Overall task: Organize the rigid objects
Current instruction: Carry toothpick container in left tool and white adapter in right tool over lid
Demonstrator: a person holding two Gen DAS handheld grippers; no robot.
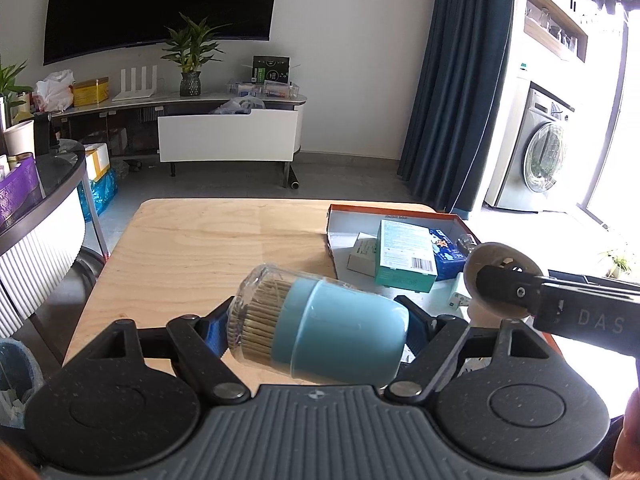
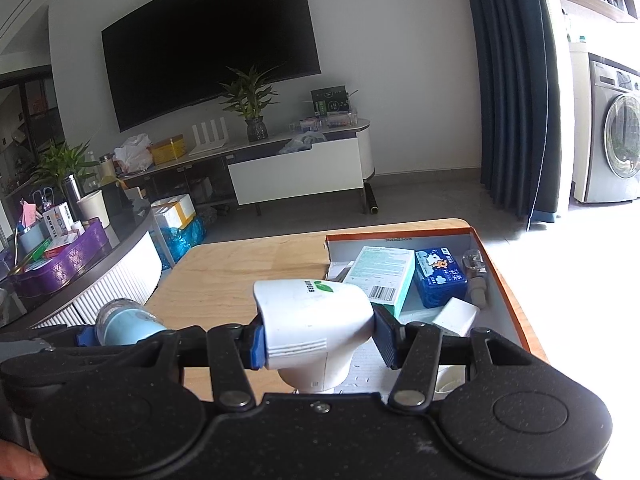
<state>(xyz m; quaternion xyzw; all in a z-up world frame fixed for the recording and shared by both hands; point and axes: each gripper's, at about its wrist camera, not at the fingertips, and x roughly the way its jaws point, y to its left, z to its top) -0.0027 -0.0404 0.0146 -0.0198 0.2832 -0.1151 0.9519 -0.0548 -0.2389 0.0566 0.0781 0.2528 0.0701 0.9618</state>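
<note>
Filling the lower centre of the left wrist view, the left claw is clamped across a light blue toothpick holder, a smooth plastic cylinder lying on its side between blue ribbed pads. Its clear domed lid points left and shows a dense bundle of pale wooden sticks. Beneath it spreads the pale plywood worktop with rounded corners and visible grain. At right centre sits a shallow cardboard tray with an orange rim and grey inside, holding a flat teal carton and a blue tissue pack. The right claw's black arm enters from the right edge, with a round beige end of its load showing.

In the right wrist view, the right claw is clamped on a white plug-in device, a glossy rounded plastic body with a green leaf logo and fine vent grooves, in the lower centre. The blue holder appears at lower left, beside it. Behind, at right centre, the tray holds the teal carton, the tissue pack and a clear bulb.
</note>
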